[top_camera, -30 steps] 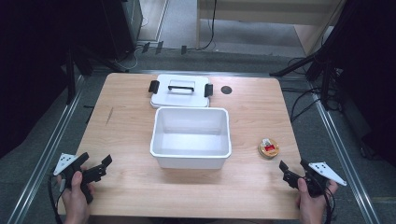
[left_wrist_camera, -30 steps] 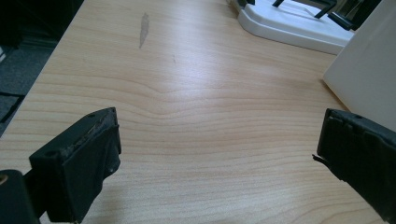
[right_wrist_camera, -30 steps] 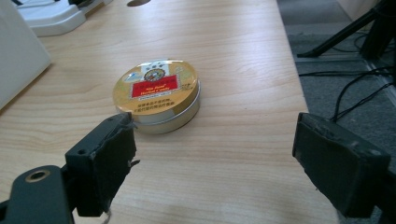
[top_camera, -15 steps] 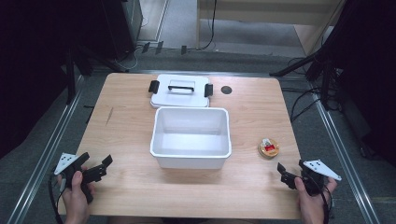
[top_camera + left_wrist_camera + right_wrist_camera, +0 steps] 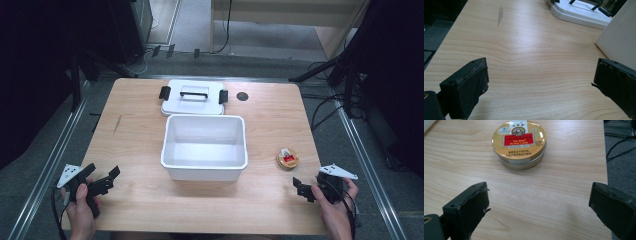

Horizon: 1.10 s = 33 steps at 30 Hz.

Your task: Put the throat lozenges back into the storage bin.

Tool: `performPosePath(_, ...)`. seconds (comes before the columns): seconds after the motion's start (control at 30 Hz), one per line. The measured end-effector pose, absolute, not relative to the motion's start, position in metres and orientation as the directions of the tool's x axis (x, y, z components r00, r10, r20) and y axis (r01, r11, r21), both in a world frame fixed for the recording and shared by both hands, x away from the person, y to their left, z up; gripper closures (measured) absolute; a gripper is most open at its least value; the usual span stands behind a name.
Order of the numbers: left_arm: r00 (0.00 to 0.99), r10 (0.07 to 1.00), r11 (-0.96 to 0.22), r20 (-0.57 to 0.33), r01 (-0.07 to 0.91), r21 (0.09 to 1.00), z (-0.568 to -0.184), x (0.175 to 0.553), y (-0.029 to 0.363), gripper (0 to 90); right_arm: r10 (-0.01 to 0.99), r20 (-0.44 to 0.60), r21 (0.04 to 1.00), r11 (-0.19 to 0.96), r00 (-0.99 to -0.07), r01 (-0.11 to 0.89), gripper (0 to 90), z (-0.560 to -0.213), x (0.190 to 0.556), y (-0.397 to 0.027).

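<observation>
**Right gripper edges in toward the tin**

Since a second ago, the right gripper (image 5: 303,188) has slid a little inward along the near edge of the wooden table (image 5: 270,120); the left gripper (image 5: 102,181), the bin and the tin have kept their places.

From the high view, an open white bin (image 5: 204,148) sits mid-table with its white lid (image 5: 193,97), black-handled and black-clipped, lying flat just behind it. A small round tin (image 5: 288,158) rests to the right of the bin, near the right gripper but apart from it. Each gripper is held by a hand at a near corner, the left hand (image 5: 81,216) and the right hand (image 5: 336,215) both low at the table's edge.

Along the left gripper (image 5: 539,80) view, the two black jaws stand wide apart over bare wood with nothing between them; the bin's wall (image 5: 621,40) and the lid (image 5: 581,15) lie ahead to the right.

Along the right gripper (image 5: 539,205) view, the jaws are likewise spread wide and empty. The gold tin (image 5: 519,143), with its red label, lies ahead of them, lid closed, untouched.
</observation>
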<state>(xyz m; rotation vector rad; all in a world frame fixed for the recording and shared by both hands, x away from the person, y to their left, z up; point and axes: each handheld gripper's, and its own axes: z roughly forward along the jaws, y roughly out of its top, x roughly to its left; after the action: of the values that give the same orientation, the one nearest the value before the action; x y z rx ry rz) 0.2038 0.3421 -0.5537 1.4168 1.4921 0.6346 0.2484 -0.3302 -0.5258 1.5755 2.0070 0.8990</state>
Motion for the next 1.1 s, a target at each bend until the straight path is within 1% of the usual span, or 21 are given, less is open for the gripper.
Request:
performPosePath(0.2,0.118,0.953,0.198,-0.28,0.459,0.866,-0.554,0.204,0.342,0.3,0.961,0.031,0.662,0.185,-0.274,0.726,2.0,-0.516,0.255,-0.326)
performPosePath(0.3,0.119,0.953,0.197,-0.28,0.459,0.866,-0.554,0.203,0.342,0.3,0.956,0.003,0.607,0.232,-0.294,0.76,2.0,-0.509,0.262,-0.32)
performPosePath(0.33,0.119,0.953,0.197,-0.28,0.459,0.866,-0.554,0.203,0.342,0.3,0.956,0.003,0.607,0.232,-0.294,0.76,2.0,-0.509,0.262,-0.32)
performPosePath(0.37,0.118,0.952,0.198,-0.281,0.46,0.866,-0.554,0.204,0.342,0.3,0.953,-0.013,0.575,0.255,-0.303,0.778,1.9,-0.506,0.266,-0.316)
performPosePath(0.43,0.118,0.952,0.199,-0.282,0.461,0.865,-0.554,0.204,0.343,0.3,0.948,-0.027,0.545,0.278,-0.316,0.791,2.0,-0.503,0.271,-0.312)
performPosePath(0.57,0.12,0.952,0.199,-0.283,0.461,0.865,-0.554,0.203,0.342,0.3,0.942,-0.037,0.492,0.307,-0.332,0.815,2.0,-0.499,0.28,-0.304)
performPosePath(0.73,0.119,0.951,0.203,-0.286,0.459,0.865,-0.554,0.203,0.343,0.3,0.944,-0.043,0.437,0.311,-0.326,0.844,2.3,-0.494,0.29,-0.298)
performPosePath(0.77,0.115,0.952,0.203,-0.284,0.459,0.865,-0.554,0.203,0.343,0.3,0.945,-0.044,0.402,0.314,-0.325,0.86,4.2,-0.491,0.296,-0.294)
performPosePath(0.8,0.115,0.952,0.203,-0.284,0.459,0.865,-0.554,0.203,0.343,0.3,0.945,-0.044,0.402,0.314,-0.325,0.86,4.2,-0.491,0.296,-0.294)
performPosePath(0.83,0.116,0.952,0.203,-0.285,0.459,0.865,-0.554,0.203,0.343,0.3,0.945,-0.041,0.373,0.316,-0.325,0.872,5.6,-0.488,0.3,-0.29)
performPosePath(0.93,0.116,0.951,0.204,-0.286,0.459,0.865,-0.554,0.203,0.343,0.3,0.949,-0.035,0.321,0.308,-0.314,0.896,6.4,-0.485,0.308,-0.285)
performPosePath(0.97,0.117,0.951,0.204,-0.286,0.459,0.865,-0.554,0.203,0.343,0.3,0.949,-0.035,0.321,0.308,-0.314,0.896,6.4,-0.485,0.308,-0.285)
performPosePath(1.0,0.117,0.951,0.203,-0.286,0.46,0.864,-0.554,0.203,0.343,0.3,0.949,-0.047,0.28,0.311,-0.311,0.908,7.3,-0.484,0.314,-0.281)
performPosePath(1.03,0.117,0.951,0.203,-0.286,0.46,0.864,-0.554,0.203,0.343,0.3,0.949,-0.047,0.28,0.311,-0.311,0.908,7.3,-0.484,0.314,-0.281)
performPosePath(1.07,0.116,0.951,0.204,-0.285,0.459,0.865,-0.554,0.203,0.343,0.3,0.951,-0.05,0.243,0.307,-0.304,0.92,7.3,-0.485,0.32,-0.276)
performPosePath(1.1,0.114,0.952,0.203,-0.285,0.46,0.864,-0.554,0.203,0.343,0.3,0.952,-0.048,0.229,0.305,-0.302,0.924,7.3,-0.485,0.322,-0.274)
